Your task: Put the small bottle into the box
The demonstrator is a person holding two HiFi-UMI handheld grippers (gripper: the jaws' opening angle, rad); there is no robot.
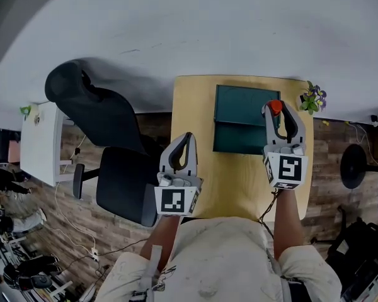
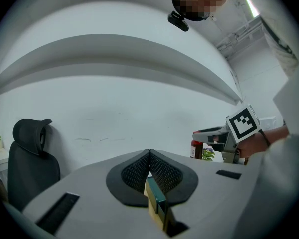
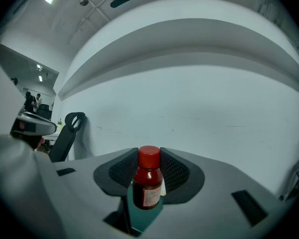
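counter (image 1: 195, 106) is narrow. the dark green box (image 1: 239, 115) lies at its upper middle, and i cannot tell if the lid is open. the right claw (image 1: 282, 113) is clamped on the small bottle (image 3: 148, 180), cap up, held over the box's right edge. risk: a release this far right likely clips the box wall or drops the bottle on bare counter, where it could tip and roll off. the pads bite high near the cap, so it may slip or swing. office chair (image 1: 107, 137) at left is well apart. the left claw (image 1: 184, 146), jaws together and empty, hangs at the counter's lower left, not in the way. the flowers (image 1: 313, 97) near the right claw could get knocked.
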